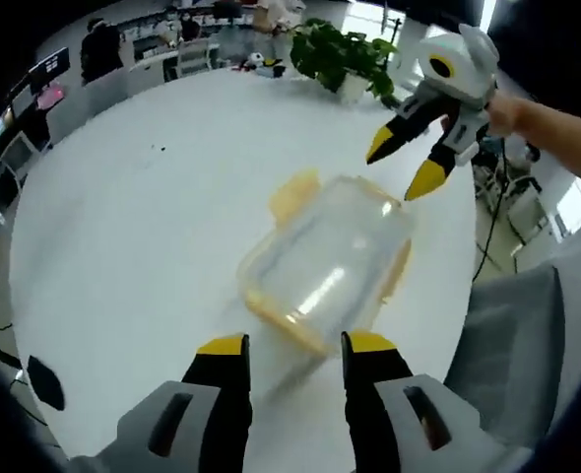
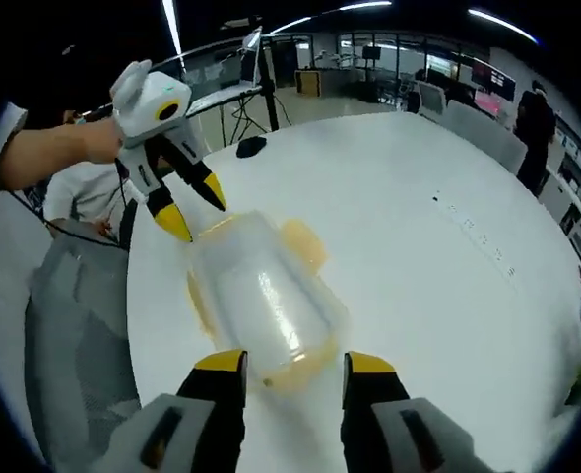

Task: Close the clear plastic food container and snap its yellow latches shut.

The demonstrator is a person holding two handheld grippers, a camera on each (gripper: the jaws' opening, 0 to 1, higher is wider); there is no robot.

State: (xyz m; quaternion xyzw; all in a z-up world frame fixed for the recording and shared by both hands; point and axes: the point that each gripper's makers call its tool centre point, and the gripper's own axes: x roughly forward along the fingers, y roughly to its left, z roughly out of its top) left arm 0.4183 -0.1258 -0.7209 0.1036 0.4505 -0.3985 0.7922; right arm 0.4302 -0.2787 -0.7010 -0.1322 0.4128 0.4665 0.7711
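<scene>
**Two open claws flanking a clear container on a white bench**

Clear plastic container, lid on, lay on white round bench, slightly blurred. Yellow latches seen splayed outward at the container's ends and along its sides; whether any had snapped shut could not be told.

Left gripper view: left claw at 6 o'clock, yellow-tipped jaws spread apart and empty, tips just beside the container's near edge, contact not discernible. Right claw at 1 o'clock, held by a hand, jaws parted, tips near the container's far end and gripping nothing.

Right gripper view: right claw at 6 o'clock, jaws apart, empty, near end of container lying between and just beyond the tips. Left claw at 10 o'clock, jaws parted above the far end.

Potted plant at 12 o'clock beyond the bench; grey chair at 4 o'clock beside the bench edge.
</scene>
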